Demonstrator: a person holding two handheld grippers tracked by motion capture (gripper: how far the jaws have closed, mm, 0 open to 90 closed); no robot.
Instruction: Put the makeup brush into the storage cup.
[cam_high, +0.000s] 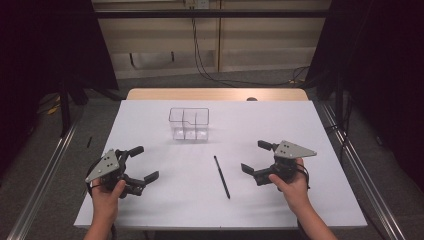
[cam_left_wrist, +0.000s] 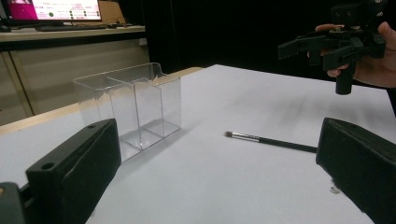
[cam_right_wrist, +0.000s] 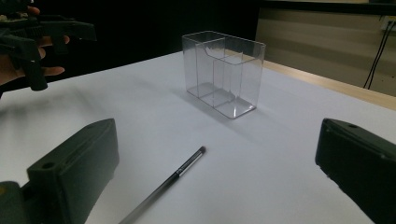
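A clear plastic organiser box with several compartments stands empty on the white table, toward the back middle; it shows too in the left gripper view and the right gripper view. A thin black makeup brush lies flat in front of it. My left gripper is held open at the front left, nothing between its jaws. My right gripper is open at the front right, just right of the brush, also holding nothing.
Bare wood of the table shows behind the white sheet. Cables hang down the back wall. A metal rail runs along the floor at the left and another at the right.
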